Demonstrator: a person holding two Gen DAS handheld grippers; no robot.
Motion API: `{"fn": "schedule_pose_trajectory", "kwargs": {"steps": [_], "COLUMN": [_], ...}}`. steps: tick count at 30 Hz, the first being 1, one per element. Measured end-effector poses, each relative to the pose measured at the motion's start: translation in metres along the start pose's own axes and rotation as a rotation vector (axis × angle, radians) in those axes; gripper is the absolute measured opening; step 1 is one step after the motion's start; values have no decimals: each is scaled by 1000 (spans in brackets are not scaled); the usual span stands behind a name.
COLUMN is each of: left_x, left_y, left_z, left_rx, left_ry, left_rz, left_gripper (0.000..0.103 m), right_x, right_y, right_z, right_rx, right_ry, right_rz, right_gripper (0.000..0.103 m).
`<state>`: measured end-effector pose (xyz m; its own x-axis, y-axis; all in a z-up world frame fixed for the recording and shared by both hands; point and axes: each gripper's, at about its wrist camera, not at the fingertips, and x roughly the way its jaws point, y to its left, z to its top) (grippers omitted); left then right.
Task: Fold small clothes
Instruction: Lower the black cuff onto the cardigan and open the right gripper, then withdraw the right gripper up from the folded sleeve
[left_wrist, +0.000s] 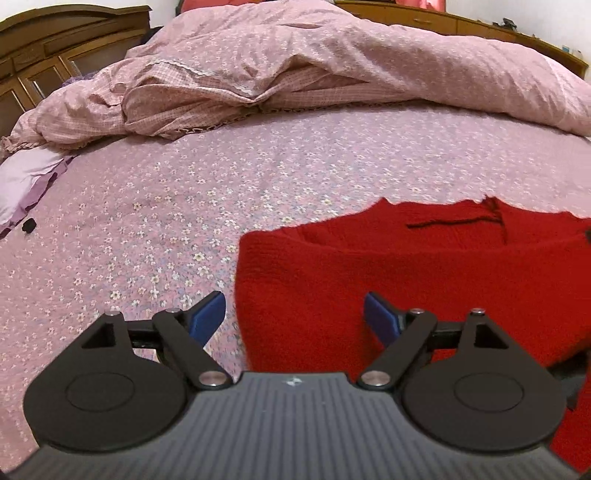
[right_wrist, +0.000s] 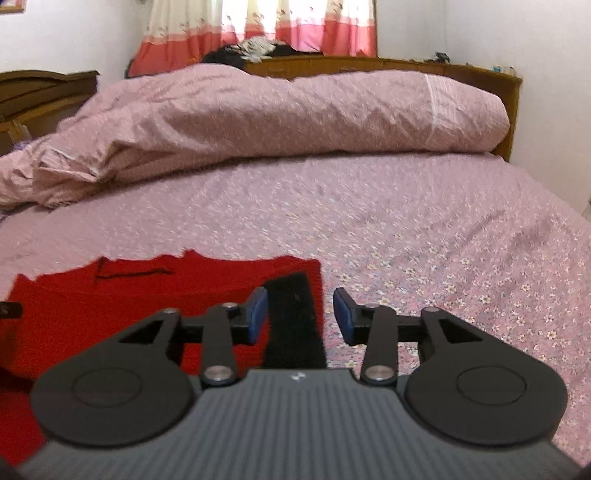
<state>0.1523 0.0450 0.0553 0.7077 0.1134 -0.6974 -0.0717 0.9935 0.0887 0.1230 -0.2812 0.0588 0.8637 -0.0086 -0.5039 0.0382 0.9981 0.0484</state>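
A big bed sheet (left_wrist: 184, 192) with little flowers fills the middle of both views, flat and bare. A puffy pink quilt (left_wrist: 332, 66) is piled along the top, with wooden furniture (left_wrist: 33, 55) in the upper left.

In the left wrist view, the red sweater (left_wrist: 424, 266) lies flat at the lower right. Its left edge runs between the blue pads of the left gripper (left_wrist: 294, 317), which is spread wide and holds nothing.

In the right wrist view, the sweater sits at the lower left. The right gripper (right_wrist: 300, 315) has its jaws partly apart over the sweater's right edge and a black strip (right_wrist: 293, 325), not pinching them.
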Motion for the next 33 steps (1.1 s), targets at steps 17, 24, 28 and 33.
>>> {"fn": "schedule_pose_trajectory", "kwargs": {"steps": [17, 24, 28, 33], "left_x": [10, 13, 15, 15], "left_y": [-8, -7, -6, -6], "left_z": [-17, -18, -19, -19], "left_rx": [0, 0, -4, 0], "left_ry": [78, 78, 78, 74], "left_rz": [-9, -14, -13, -11], "left_gripper": [86, 86, 88, 90], "right_x": [14, 19, 22, 24], "right_y": [14, 11, 7, 4], "right_z": [-29, -32, -35, -36], "right_rx": [-34, -16, 2, 24], "right_ry": [89, 78, 71, 71], "right_rz": [27, 26, 25, 17], "right_gripper": [42, 43, 45, 50]}}
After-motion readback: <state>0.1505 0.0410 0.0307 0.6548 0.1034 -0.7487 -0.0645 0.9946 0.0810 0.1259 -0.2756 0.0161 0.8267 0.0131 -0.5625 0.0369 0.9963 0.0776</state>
